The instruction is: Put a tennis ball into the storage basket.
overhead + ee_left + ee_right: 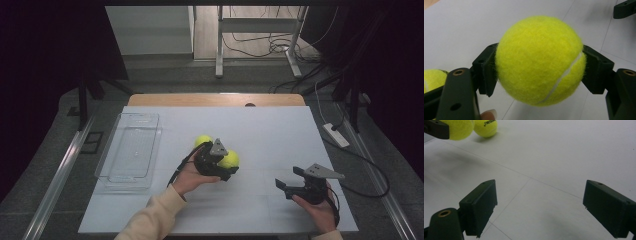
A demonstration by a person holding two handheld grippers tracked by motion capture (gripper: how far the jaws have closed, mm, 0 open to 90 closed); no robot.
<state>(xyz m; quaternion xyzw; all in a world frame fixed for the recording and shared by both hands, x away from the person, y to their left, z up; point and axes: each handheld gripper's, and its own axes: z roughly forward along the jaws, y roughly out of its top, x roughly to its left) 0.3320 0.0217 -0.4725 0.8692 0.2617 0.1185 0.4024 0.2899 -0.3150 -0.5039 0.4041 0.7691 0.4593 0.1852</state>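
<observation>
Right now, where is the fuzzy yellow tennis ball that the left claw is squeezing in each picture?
High view: fuzzy yellow tennis ball mid-table, in left claw.
Left gripper view: ball centre, between both jaws.
Right gripper view: ball top-left corner.
Shared landmark: second yellow tennis ball beside it.

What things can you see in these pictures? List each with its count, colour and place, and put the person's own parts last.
tennis ball: two, yellow-green; one between the left gripper's jaws, the other on the table behind it.
tray: one, clear plastic, left part of the table.
table: one, white top.
left gripper: one, black, mid-table, shut on a ball.
right gripper: one, black, right front, jaws wide apart.
hands: two, each holding a gripper.
</observation>
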